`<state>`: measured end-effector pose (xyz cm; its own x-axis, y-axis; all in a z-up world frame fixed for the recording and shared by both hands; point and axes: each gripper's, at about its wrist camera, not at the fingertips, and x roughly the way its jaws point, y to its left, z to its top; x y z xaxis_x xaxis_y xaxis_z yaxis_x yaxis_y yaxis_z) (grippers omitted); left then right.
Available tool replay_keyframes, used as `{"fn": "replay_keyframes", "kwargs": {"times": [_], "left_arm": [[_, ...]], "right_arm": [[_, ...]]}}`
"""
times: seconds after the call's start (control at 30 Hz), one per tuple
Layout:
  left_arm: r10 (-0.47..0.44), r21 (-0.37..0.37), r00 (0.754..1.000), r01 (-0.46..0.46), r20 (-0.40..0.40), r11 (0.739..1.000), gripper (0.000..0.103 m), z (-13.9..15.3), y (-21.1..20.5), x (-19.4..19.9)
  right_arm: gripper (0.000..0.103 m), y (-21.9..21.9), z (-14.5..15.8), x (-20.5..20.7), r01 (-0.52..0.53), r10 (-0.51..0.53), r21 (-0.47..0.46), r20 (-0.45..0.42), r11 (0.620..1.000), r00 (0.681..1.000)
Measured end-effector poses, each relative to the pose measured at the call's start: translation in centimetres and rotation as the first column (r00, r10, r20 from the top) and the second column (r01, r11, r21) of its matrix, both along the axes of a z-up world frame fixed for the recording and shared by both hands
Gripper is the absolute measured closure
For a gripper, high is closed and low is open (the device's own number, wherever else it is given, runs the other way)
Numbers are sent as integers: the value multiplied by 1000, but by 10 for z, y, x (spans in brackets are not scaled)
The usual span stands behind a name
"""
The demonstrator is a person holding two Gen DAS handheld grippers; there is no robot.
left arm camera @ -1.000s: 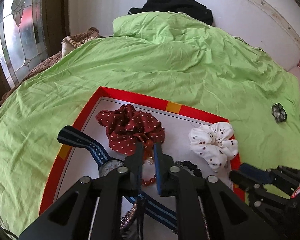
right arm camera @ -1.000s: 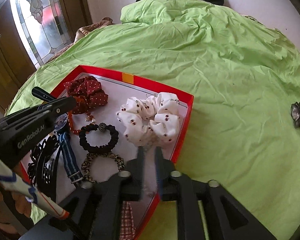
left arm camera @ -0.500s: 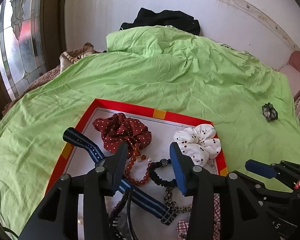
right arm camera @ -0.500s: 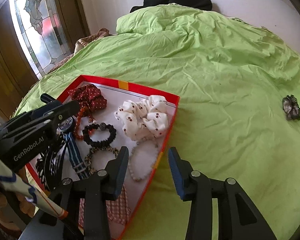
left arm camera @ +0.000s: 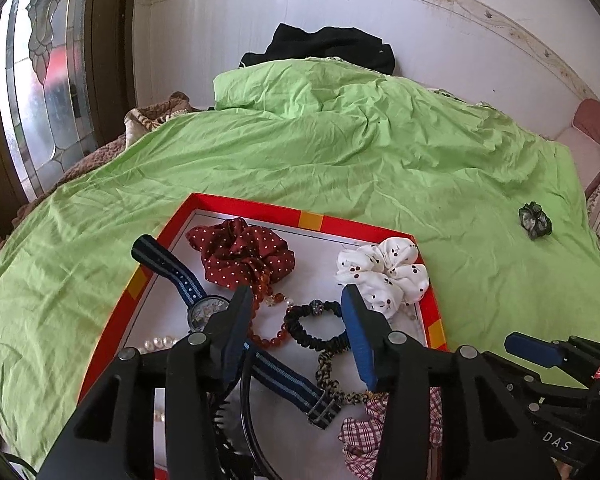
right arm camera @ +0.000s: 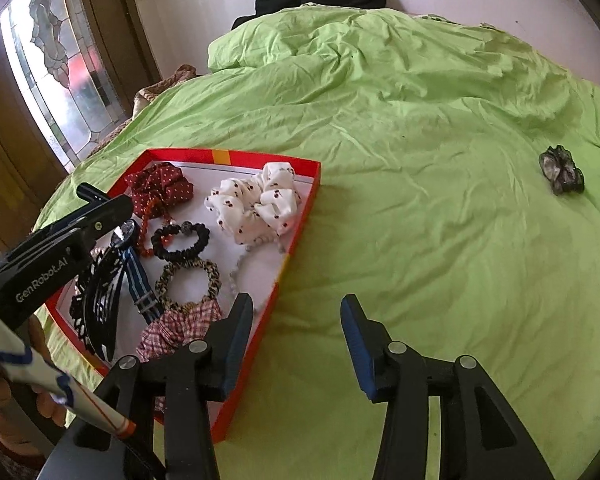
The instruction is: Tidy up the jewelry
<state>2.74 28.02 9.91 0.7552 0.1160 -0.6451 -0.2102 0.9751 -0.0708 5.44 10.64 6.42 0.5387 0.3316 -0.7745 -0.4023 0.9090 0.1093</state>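
A red-rimmed tray (left arm camera: 260,209) (right arm camera: 300,216) lies on the green bedspread. It holds a maroon dotted scrunchie (left arm camera: 240,254), a white cherry scrunchie (left arm camera: 384,272) (right arm camera: 256,200), a blue striped watch (left arm camera: 204,304), a red bead bracelet (left arm camera: 266,334), a black hair tie (left arm camera: 312,328) (right arm camera: 180,240), a leopard tie (right arm camera: 188,280) and a plaid scrunchie (right arm camera: 180,326). My left gripper (left arm camera: 296,332) is open and empty above the tray's near part. My right gripper (right arm camera: 296,340) is open and empty above the bedspread by the tray's right rim. A dark grey scrunchie (left arm camera: 534,220) (right arm camera: 562,170) lies alone far right.
The green bedspread (left arm camera: 340,152) has a folded hump at the back with black clothing (left arm camera: 332,44) by the white wall. A stained-glass door (left arm camera: 40,80) stands left. A black headband and comb (right arm camera: 100,304) lie at the tray's near end.
Both grippers were shut a second ago and now stand open. Both have pulled back and up from the tray, so more of the bed and wall shows.
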Motion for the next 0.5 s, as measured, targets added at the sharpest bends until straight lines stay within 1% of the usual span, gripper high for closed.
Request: {"fn": "replay_keyframes", "kwargs": {"times": [0.07,0.3,0.5], "left_arm": [[2,19,1000,-3,6,1000,57,1,-3,-2],[6,50,1000,-8,30,999,53,5,-8,-11],[10,83,999,-14,52,996,46,8,-12,-18]], "right_arm": [[53,-2,-1,-2,4,-4,2,-5,1000,1000],[50,-5,-4,-12,26,-26,1,-8,1000,1000],[47,-7,-4,-21,48,-48,1,3,999,999]]}}
